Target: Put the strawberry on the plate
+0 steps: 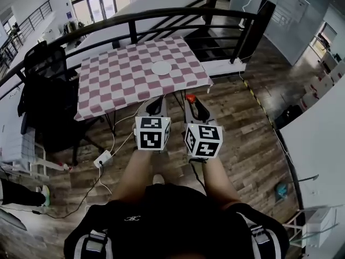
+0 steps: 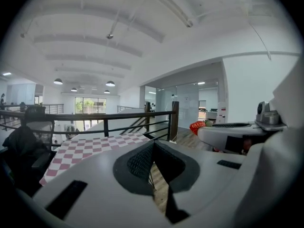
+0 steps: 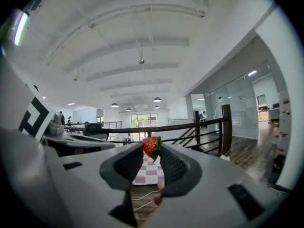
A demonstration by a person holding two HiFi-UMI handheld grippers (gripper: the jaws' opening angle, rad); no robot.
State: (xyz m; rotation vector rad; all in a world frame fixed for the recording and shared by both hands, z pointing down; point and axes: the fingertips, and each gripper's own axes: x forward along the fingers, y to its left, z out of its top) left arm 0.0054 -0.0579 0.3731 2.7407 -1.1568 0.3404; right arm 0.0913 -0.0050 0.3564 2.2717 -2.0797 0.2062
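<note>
A red strawberry [image 1: 190, 97] with a green top sits pinched between the tips of my right gripper [image 1: 192, 102], which is shut on it. In the right gripper view the strawberry [image 3: 151, 147] stands up between the dark pads [image 3: 124, 167]. The white plate [image 1: 160, 67] lies on the red-and-white checked table [image 1: 118, 85], ahead of both grippers. My left gripper [image 1: 156, 100] hangs beside the right one, short of the table's near edge; its jaws meet at the tip [image 2: 153, 146] with nothing in them. From the left gripper view the strawberry [image 2: 196, 126] shows at the right.
A black office chair [image 1: 46, 90] stands left of the table. A dark railing [image 1: 161, 18] runs behind it, with stairs beyond. A power strip [image 1: 102, 158] and cables lie on the wood floor under the table's near edge. A white desk [image 1: 318, 144] is at the right.
</note>
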